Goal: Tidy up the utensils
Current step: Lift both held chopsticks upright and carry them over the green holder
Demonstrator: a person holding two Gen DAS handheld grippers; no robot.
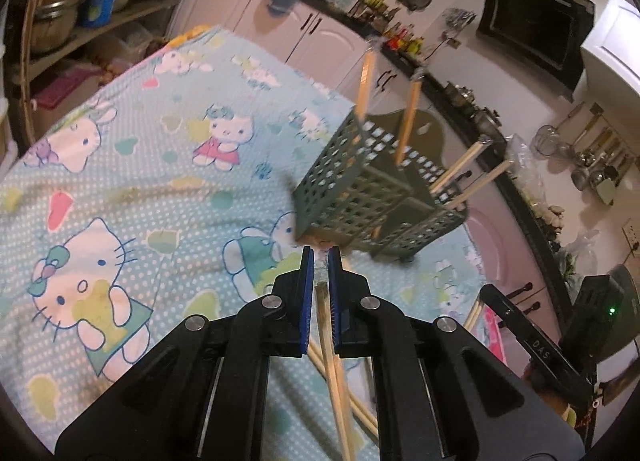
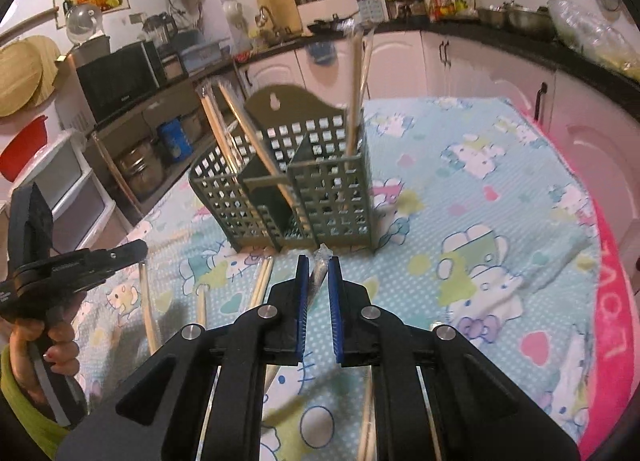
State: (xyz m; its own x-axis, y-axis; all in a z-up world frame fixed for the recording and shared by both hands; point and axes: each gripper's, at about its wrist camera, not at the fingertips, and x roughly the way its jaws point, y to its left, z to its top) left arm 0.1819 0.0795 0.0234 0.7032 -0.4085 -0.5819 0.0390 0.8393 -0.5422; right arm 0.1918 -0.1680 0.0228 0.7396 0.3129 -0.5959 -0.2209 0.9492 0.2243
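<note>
Right wrist view, right tongs (image 2: pixel 318 273) gripping wrapped chopsticks (image 2: pixel 319 265), green holder (image 2: pixel 288 185) beyond

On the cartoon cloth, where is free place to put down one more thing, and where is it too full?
Free: the wide tablecloth to the right of the green utensil holder, up to the pink edge. Crowded: in front of the holder and toward the left gripper, where loose chopsticks lie crossing.

one green perforated utensil holder (image 2: pixel 288 185) stands on the desk (image 2: pixel 500 197), and four wrapped chopstick pairs (image 1: pixel 410 121) stick out of it. several more chopstick pairs (image 1: pixel 336 373) lie loose on the cloth; overlap and blur prevent an exact count. two hand-held grippers show, left (image 1: pixel 321 261) and right (image 2: pixel 318 269).
</note>
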